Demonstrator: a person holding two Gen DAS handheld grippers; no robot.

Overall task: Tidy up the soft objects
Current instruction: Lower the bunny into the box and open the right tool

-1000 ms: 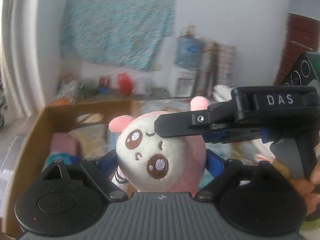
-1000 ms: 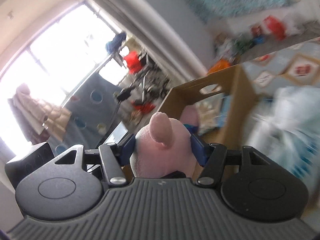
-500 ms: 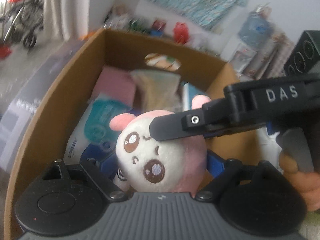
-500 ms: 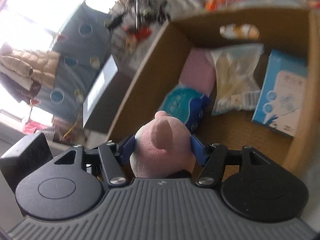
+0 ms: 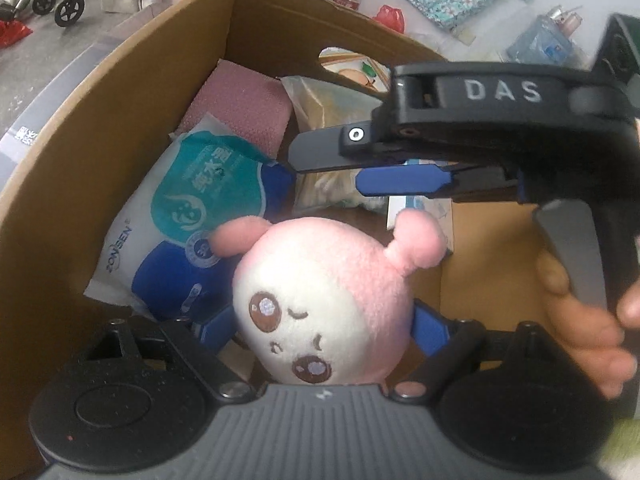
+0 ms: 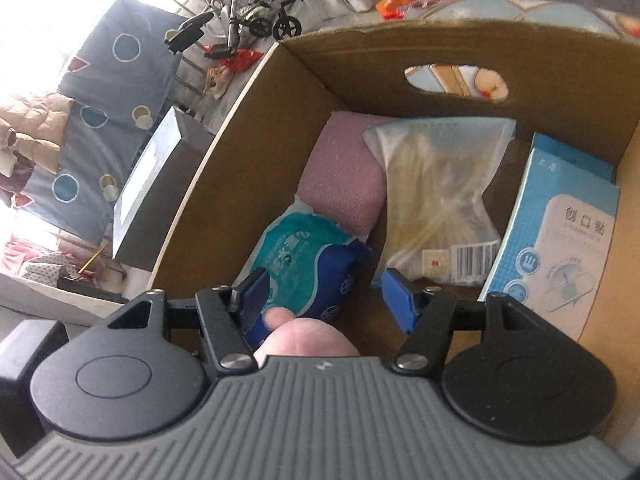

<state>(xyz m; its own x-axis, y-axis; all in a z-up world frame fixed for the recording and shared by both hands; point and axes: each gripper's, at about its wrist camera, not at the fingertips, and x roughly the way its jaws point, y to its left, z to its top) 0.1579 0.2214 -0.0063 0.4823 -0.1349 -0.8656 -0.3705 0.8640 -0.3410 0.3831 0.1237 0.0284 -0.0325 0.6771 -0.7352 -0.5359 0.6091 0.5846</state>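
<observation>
Plush toy (image 5: 320,300) held over the open cardboard box (image 5: 120,92).

From left to right in the box lie a teal-and-blue tissue pack (image 6: 304,260), a pink sponge (image 6: 344,176), a clear bag (image 6: 436,200) and a light blue carton (image 6: 560,240). Left gripper (image 5: 320,328) clasps the toy's round head between its blue pads. Right gripper (image 6: 326,294) stands released above the toy, pads apart and clear of it.
</observation>
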